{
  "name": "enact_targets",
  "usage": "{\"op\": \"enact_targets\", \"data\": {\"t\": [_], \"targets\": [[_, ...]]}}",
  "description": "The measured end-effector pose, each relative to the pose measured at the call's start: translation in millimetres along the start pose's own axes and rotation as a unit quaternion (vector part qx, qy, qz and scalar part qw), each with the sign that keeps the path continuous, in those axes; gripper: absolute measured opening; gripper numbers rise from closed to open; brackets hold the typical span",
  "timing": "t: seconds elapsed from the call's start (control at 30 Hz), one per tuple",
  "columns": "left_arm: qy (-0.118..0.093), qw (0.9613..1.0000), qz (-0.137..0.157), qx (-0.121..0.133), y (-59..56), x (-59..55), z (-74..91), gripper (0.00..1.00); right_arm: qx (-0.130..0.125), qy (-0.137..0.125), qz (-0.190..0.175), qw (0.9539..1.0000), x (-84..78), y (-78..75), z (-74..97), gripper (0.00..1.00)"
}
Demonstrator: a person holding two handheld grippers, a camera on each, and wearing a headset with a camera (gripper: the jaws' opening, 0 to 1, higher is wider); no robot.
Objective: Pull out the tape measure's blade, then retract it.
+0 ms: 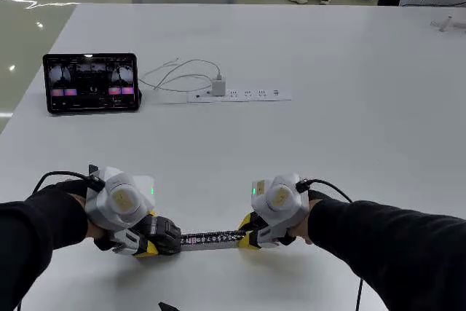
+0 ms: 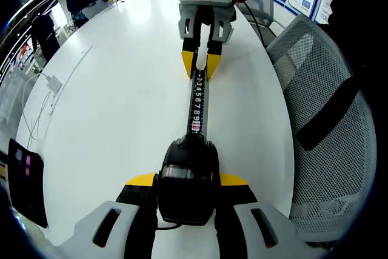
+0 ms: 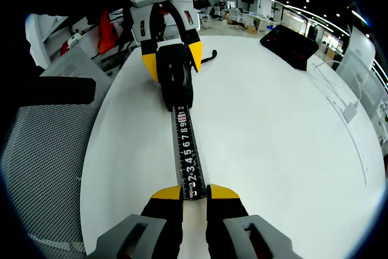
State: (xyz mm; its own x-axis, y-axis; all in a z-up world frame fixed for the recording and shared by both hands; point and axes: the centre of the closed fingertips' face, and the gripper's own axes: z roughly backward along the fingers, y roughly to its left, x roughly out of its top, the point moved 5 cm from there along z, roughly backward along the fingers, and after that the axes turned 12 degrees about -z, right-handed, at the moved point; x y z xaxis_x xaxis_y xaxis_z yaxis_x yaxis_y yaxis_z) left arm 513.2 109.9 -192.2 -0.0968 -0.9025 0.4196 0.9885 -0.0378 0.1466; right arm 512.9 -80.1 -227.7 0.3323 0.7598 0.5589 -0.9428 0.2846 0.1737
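Bright open office, white worktop. Left gripper with jaws clamped on the black tape measure case, right gripper with jaws pinched on the tip of the blade, a short numbered stretch drawn out flat between them near the front edge. Farther back, lit tablet beside a white power strip with a charger plugged in.

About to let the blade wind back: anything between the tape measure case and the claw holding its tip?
Nothing visible. The blade runs bare over the table from the case in the left claw to the right claw.
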Motion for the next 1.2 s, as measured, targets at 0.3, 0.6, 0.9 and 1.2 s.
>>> {"op": "enact_targets", "data": {"t": [0.3,0.6,0.9,1.2], "targets": [[0.000,1.0000,0.001,0.000,-0.3,0.0,0.4,0.31,-0.001,0.000,-0.002,1.0000,-3.7,-1.6,2.6,0.10],[0.000,1.0000,0.001,0.000,-0.2,-0.1,0.4,0.31,-0.002,-0.002,-0.005,1.0000,-7.2,-3.7,5.1,0.10],[-0.001,1.0000,0.001,0.001,0.2,-0.8,0.2,0.31,-0.003,-0.001,-0.008,1.0000,-11.6,-5.0,9.2,0.10],[0.000,1.0000,0.001,0.001,0.1,-0.3,0.3,0.31,-0.004,-0.001,-0.011,0.9999,-15.2,-6.6,11.9,0.10]]}}
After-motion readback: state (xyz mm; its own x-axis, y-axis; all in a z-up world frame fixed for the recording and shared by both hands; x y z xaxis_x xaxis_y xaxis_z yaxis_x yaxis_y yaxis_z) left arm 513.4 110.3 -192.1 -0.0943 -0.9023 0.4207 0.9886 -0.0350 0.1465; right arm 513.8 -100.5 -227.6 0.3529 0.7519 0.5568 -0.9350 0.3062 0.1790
